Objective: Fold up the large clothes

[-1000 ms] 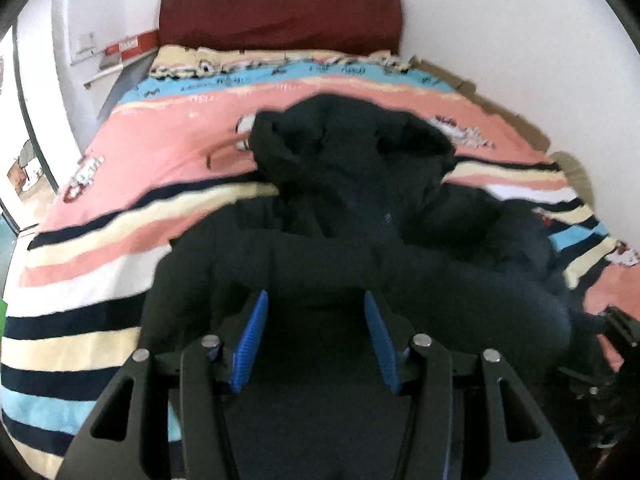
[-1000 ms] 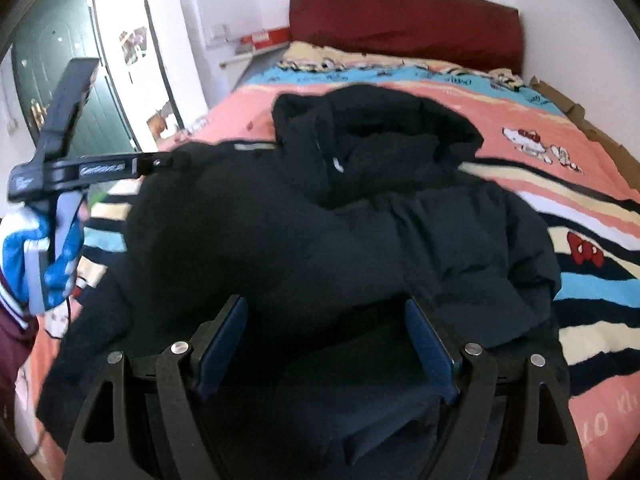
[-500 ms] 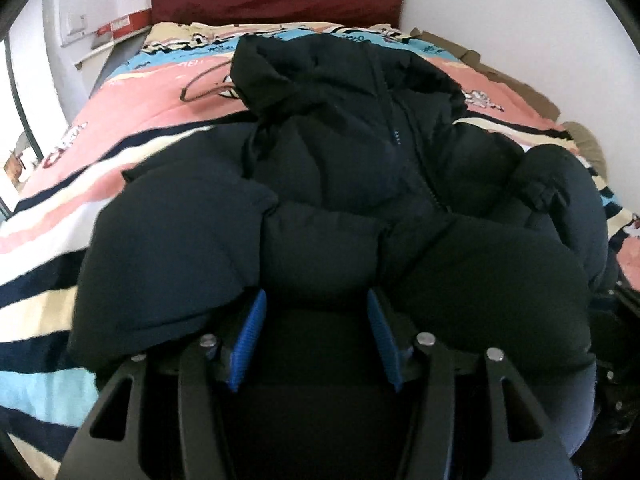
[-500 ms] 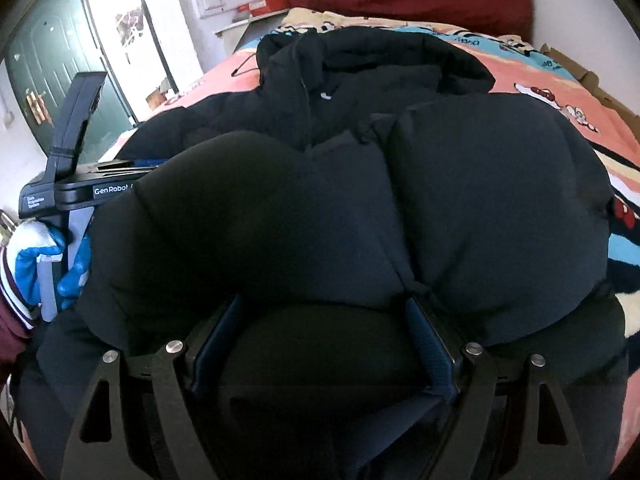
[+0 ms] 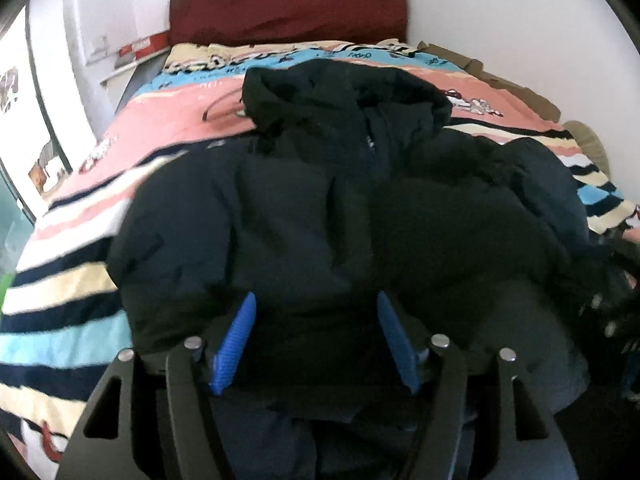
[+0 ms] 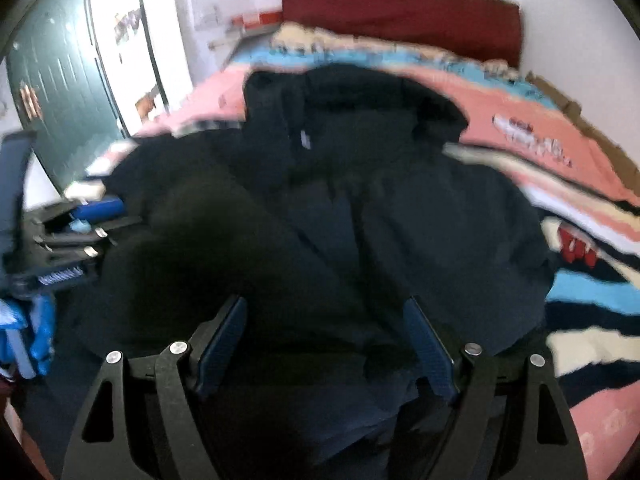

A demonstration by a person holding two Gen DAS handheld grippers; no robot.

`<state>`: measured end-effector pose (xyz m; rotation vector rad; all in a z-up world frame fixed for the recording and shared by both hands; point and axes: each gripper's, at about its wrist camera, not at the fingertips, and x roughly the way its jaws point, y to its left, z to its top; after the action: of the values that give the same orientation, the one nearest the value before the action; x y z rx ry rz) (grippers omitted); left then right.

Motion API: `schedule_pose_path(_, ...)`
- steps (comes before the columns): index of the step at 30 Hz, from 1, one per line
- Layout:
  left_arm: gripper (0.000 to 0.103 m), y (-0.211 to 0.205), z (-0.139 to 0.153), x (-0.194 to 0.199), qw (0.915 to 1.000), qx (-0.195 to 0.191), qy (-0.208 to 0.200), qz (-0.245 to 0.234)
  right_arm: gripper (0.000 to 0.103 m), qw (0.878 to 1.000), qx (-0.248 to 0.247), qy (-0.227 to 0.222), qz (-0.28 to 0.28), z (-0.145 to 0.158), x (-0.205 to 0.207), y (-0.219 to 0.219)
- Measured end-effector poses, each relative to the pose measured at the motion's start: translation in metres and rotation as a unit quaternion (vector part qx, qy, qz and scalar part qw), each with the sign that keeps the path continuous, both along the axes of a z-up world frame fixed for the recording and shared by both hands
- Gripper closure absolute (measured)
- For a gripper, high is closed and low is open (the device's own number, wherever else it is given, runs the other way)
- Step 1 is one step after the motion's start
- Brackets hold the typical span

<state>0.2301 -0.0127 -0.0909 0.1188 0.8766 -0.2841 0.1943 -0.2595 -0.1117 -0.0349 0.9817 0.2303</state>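
Bunching between both part-open pairs of blue pads, left hand-held gripper point(image 5: 316, 338) opening, right hand-held gripper point(image 6: 326, 346) wide: dark jacket point(image 5: 304, 216).

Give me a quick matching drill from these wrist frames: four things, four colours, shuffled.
Things:
1. puffy jacket
2. headboard
3. door
4. gripper pads

Colours:
A. bright blue
B. dark red
C. dark navy, almost black
D. dark green

Pairs: 1-C, 2-B, 3-D, 4-A
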Motion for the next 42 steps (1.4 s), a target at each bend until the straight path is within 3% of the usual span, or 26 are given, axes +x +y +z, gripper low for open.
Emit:
schedule_pose_path(7,0.037,0.003,-0.011,0.007,0.9998,0.0,0.019,0.004,0.018,1.0,0.013,0.021,0.001,-0.016,0.008,-0.002)
schedule_pose_path(10,0.037,0.014,0.008,0.009,0.9992,-0.025,0.032,-0.003,0.018,0.999,0.035,0.033,0.012,-0.01,0.01,-0.008)
schedule_pose_path(14,0.036,0.032,0.046,0.022,0.998,-0.06,0.011,-0.019,0.018,0.996,0.077,0.017,0.03,0.018,0.011,-0.027)
schedule_pose_path(18,0.034,0.058,0.081,0.079,0.9955,-0.094,0.009,-0.007,0.018,0.996,0.086,-0.029,0.023,0.06,0.039,-0.057)
schedule_pose_path(23,0.034,0.073,0.095,0.187,0.9911,-0.126,0.039,0.019,0.011,0.994,0.077,-0.078,-0.023,0.088,0.13,-0.098)
schedule_pose_path(27,0.034,0.073,0.09,0.267,0.9846,-0.159,0.056,0.046,0.009,0.988,0.104,-0.086,-0.069,0.087,0.215,-0.126)
schedule_pose_path(32,0.034,0.064,0.064,0.35,0.9682,-0.225,0.086,0.068,0.007,0.983,0.135,-0.071,-0.103,0.067,0.315,-0.143)
schedule_pose_path(37,0.034,0.042,0.021,0.391,0.958,-0.254,0.12,0.056,0.005,0.977,0.161,-0.035,-0.135,0.025,0.388,-0.15)
schedule_pose_path(41,0.034,0.029,-0.011,0.403,0.9545,-0.256,0.148,0.034,0.005,0.98,0.164,0.007,-0.111,-0.016,0.416,-0.138)
schedule_pose_path(42,0.034,0.029,-0.019,0.402,0.9498,-0.268,0.159,0.025,0.005,0.98,0.167,0.019,-0.103,-0.024,0.419,-0.136)
